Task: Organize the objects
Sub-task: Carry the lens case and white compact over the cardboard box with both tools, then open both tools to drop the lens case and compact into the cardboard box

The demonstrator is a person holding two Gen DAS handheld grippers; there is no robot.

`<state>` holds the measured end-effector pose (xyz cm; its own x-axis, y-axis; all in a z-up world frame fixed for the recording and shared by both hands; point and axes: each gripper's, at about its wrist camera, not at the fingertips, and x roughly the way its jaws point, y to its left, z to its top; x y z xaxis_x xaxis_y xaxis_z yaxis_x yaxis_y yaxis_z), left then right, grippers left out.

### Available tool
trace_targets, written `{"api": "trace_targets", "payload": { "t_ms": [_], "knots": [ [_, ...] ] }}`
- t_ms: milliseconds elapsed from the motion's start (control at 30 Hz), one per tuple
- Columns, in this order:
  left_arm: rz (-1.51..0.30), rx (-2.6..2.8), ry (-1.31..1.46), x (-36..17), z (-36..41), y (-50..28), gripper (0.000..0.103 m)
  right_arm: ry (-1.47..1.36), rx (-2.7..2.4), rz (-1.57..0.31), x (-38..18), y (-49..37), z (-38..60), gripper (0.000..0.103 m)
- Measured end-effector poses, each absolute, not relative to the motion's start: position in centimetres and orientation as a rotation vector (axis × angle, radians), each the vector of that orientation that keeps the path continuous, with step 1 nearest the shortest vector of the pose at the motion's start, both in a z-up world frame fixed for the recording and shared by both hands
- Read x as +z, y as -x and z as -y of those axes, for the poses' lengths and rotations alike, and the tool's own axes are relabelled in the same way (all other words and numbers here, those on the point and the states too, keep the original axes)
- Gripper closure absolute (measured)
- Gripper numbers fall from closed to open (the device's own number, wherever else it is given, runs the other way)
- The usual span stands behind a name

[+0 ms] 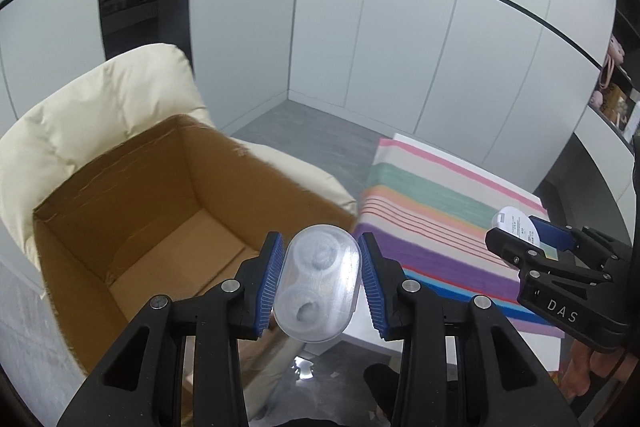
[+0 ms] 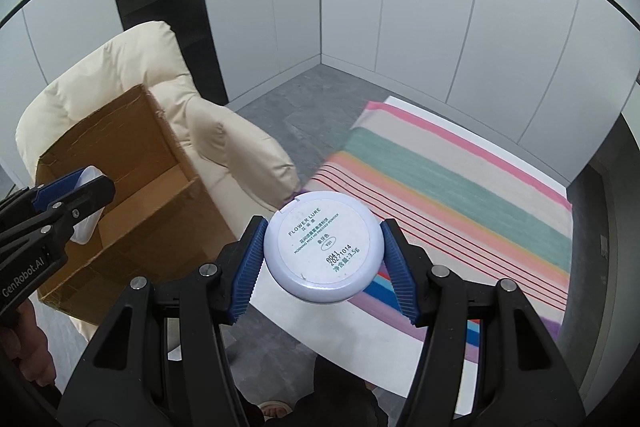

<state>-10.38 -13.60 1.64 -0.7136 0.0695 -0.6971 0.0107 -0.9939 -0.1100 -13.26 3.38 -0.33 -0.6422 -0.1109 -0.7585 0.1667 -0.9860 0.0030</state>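
While both tongs hang in the air above the gap between chair and surface, each grips one small item:

Left tongs: clamped on a clear oval case, blue ribbed pads pressing its two long sides; seen from the right wrist they show at the left edge with the case poking out pale between the fingers.

Clear oval case: translucent plastic, rounded at both ends, with two round wells inside, one above the other; it hangs in front of the box's near right corner, over the open mouth or just short of it, I cannot tell which.

Right tongs: clamped on a round powder compact, pads on its left and right rim; from the left wrist they sit at the far right, the compact showing white between them.

Round powder compact: pale lilac-white disc, label side facing the camera, printed "FLOWER LURE", held above the near left edge of the striped cloth.

Cardboard box: brown, open on top, inside bare as far as I can see, resting on the seat of the cream armchair.

Striped cloth: pink, green, orange, purple and blue bands, spread over a white surface to the right of the armchair.

Floor: grey, running back to white wall panels.
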Motion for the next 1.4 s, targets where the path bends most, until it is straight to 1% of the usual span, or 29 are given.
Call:
{"api": "trace_targets", "payload": {
  "t_ms": [633,800,867,933,1000,1067,1267,1400],
  "knots": [
    [0.259,2.998,1.251,0.7,22.0,7.0,0.063,-1.15,-2.581,-0.161,0.1,12.9,5.7,0.043],
    [0.246,3.03,1.276,0.1,23.2,6.6,0.062,-1.133,-2.541,-0.172,0.2,12.8,7.8,0.043],
    [0.224,3.072,1.268,0.2,23.7,6.2,0.051,-1.128,-2.526,-0.184,0.1,12.7,8.8,0.043],
    [0.203,3.137,1.253,0.7,24.2,5.5,0.014,-1.128,-2.512,-0.191,0.0,12.6,9.5,0.043],
    [0.223,3.199,1.225,1.2,25.2,4.6,0.0,-1.126,-2.501,-0.197,-0.1,12.5,10.2,0.043],
    [0.266,3.235,1.197,1.8,26.3,3.8,0.0,-1.123,-2.488,-0.199,-0.1,12.4,10.9,0.043],
    [0.332,3.25,1.263,1.6,29.1,2.5,0.0,-1.115,-2.442,-0.21,-0.3,12.4,13.3,0.043],
    [0.348,3.269,1.289,1.3,30.6,1.5,0.0,-1.111,-2.402,-0.224,-0.5,12.1,15.5,0.043]
  ]
}}
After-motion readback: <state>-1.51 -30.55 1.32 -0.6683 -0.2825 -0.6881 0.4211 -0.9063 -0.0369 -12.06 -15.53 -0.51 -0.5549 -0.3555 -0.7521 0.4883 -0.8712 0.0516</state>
